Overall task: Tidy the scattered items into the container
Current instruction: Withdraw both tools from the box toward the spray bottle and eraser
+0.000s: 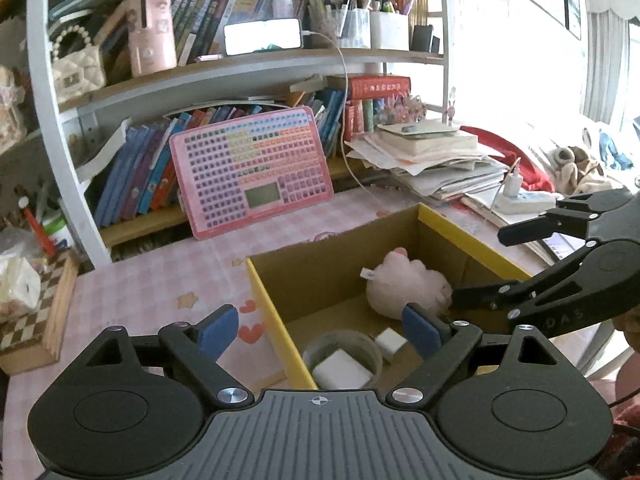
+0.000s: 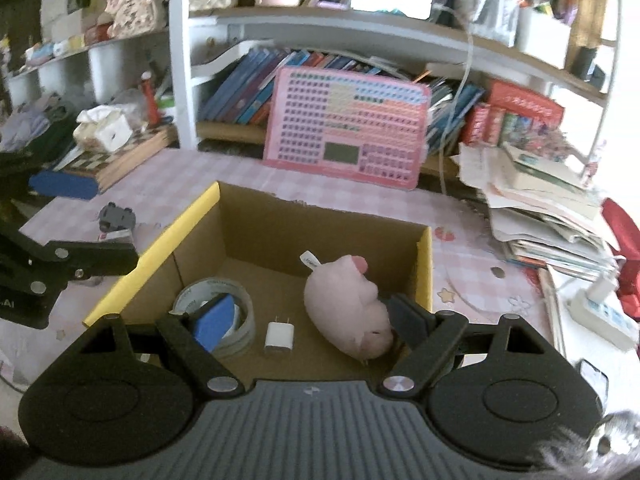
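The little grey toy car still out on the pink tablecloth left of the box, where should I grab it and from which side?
Judging from the right wrist view, take the grey toy car across its narrow body, between the wheels, coming straight down from above. It sits low on the tablecloth with bare cloth around it. The left gripper is nearest, jaws open.
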